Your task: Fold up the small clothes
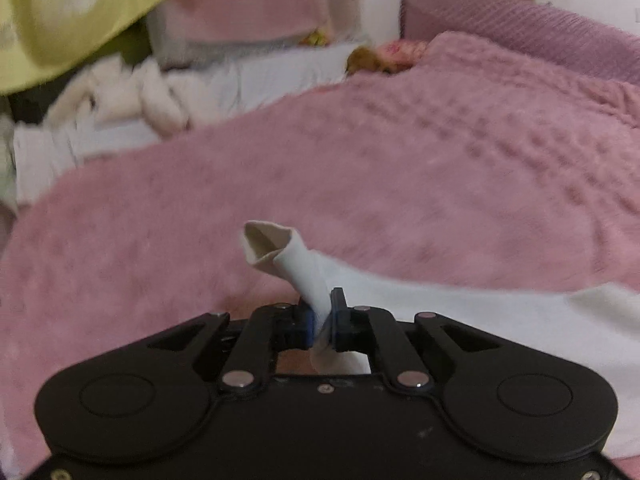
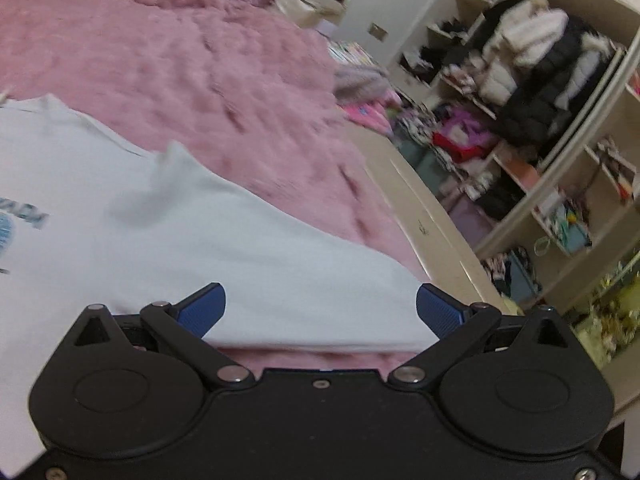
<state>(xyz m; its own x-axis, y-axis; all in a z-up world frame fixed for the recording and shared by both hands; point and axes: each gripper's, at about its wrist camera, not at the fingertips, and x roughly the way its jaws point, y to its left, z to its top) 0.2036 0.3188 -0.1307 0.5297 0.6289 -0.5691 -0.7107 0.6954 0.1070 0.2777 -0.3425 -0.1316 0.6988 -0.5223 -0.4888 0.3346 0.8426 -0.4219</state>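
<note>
The left gripper (image 1: 322,322) has its jaws pressed together on a sleeve (image 1: 294,260) of the white T-shirt (image 2: 224,236), and the open cuff of this sleeve stands up above the fingers. The rest of the T-shirt lies spread on the pink blanket (image 1: 360,168) of the bed, near its front edge, with a blue print (image 2: 18,220) on the chest. The right gripper (image 2: 320,312) is spread wide, its blue pads (image 2: 204,308) apart on both sides of the T-shirt's edge, and holds nothing. Beyond the bed's right edge stands a shelf unit (image 2: 560,120) full of clothes.
</note>
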